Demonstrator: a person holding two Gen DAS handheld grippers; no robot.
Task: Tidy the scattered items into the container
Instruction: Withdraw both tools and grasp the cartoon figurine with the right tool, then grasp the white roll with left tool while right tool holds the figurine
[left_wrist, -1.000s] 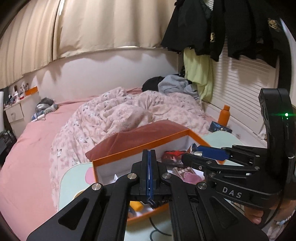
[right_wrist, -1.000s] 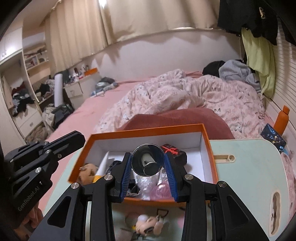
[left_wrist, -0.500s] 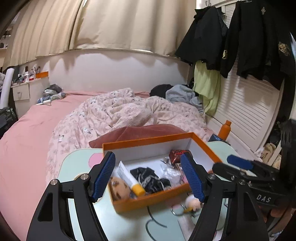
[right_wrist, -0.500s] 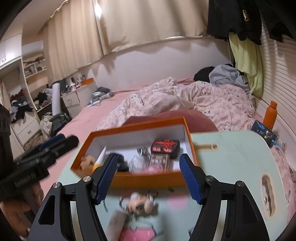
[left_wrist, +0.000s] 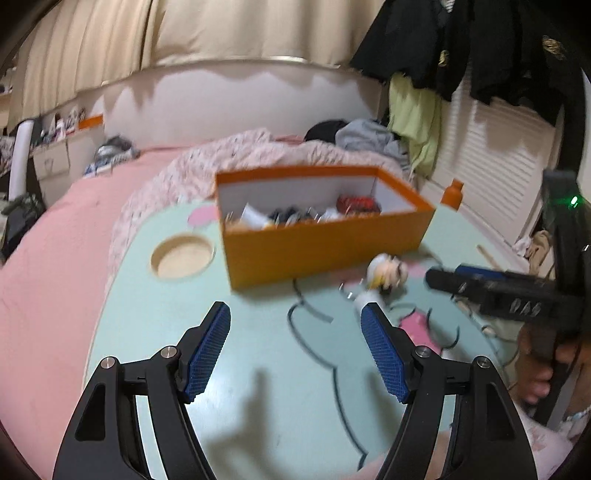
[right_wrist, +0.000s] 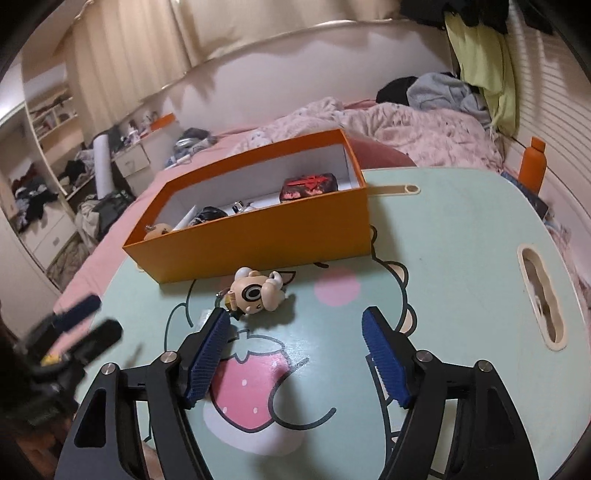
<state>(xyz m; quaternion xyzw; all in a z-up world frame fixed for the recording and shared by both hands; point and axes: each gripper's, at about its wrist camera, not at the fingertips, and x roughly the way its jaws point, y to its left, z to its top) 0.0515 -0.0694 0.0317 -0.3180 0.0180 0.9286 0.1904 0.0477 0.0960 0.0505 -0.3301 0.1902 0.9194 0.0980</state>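
Observation:
An orange box (right_wrist: 266, 236) (left_wrist: 321, 247) stands on the mint-green table (right_wrist: 461, 258) and holds several small items, among them a red-and-black case (right_wrist: 309, 185). A small cream figurine keychain (right_wrist: 256, 293) lies on the table just in front of the box; it looks blurred in the left wrist view (left_wrist: 386, 275). My right gripper (right_wrist: 295, 347) is open and empty, low over the table just short of the figurine. My left gripper (left_wrist: 295, 339) is open and empty, farther back over the table. The right gripper also shows at the right of the left wrist view (left_wrist: 491, 284).
A round recess (left_wrist: 183, 256) sits in the table left of the box and a slot handle (right_wrist: 541, 299) on its right side. An orange bottle (right_wrist: 532, 168) stands beyond the table's far right edge. A bed with a pink quilt (right_wrist: 406, 129) lies behind.
Both grippers have opened and pulled back from over the box down toward the table's near side. The metal item held by the right gripper a second ago is gone from its jaws.

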